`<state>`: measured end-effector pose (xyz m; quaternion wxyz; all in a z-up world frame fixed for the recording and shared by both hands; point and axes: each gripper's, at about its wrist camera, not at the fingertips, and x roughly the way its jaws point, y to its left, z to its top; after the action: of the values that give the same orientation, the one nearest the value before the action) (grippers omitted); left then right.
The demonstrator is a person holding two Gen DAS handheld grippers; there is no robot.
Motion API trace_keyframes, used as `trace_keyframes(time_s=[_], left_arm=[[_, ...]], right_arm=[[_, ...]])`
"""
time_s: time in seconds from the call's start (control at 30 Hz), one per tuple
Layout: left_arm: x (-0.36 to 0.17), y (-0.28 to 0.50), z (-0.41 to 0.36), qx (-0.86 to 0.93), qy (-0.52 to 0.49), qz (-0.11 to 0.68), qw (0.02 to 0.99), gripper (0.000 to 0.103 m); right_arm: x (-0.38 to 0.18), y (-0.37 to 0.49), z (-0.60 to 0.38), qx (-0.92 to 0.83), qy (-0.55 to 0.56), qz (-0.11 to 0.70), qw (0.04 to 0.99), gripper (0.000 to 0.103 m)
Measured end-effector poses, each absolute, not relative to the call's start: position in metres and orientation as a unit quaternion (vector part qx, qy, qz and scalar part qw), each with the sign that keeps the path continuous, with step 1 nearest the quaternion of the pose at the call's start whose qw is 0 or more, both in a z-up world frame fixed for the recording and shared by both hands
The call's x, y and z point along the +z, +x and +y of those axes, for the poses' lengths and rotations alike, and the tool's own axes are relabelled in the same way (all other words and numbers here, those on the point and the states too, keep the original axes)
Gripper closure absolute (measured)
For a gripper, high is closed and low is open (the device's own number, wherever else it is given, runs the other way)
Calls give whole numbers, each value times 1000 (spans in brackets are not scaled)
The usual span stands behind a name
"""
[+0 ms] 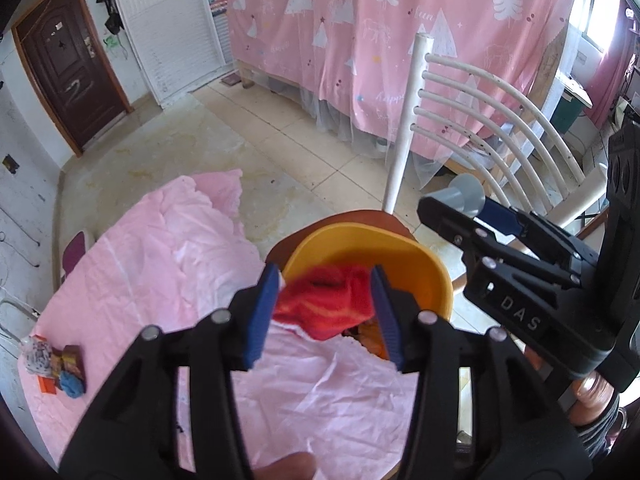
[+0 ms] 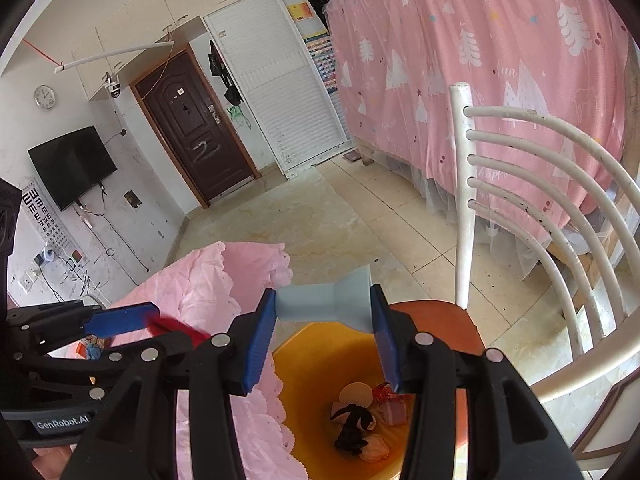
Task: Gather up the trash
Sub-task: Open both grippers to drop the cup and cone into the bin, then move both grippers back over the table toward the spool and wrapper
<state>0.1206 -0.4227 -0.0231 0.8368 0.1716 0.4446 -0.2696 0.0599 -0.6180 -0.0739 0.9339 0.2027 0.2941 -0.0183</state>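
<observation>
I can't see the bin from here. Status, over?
Left gripper jaws apart, red cloth between them, over the orange bin. Right gripper shut on grey spool, above bin. Nothing blocking.

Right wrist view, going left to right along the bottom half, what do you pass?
Left tool with red cloth → pink tablecloth → grey spool in right tool → white chair back.
</observation>
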Motion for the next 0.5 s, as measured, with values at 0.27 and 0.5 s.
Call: trace_keyframes(time_s=[0.27, 0.5], left_arm=[[-20, 123, -414, -277, 159, 444, 837, 58], [-12, 124, -394, -270, 147, 443, 842, 57]], right_arm=[[-78, 70, -610, -20, 192, 305, 932, 67], [-84, 78, -600, -20, 183, 324, 928, 66]])
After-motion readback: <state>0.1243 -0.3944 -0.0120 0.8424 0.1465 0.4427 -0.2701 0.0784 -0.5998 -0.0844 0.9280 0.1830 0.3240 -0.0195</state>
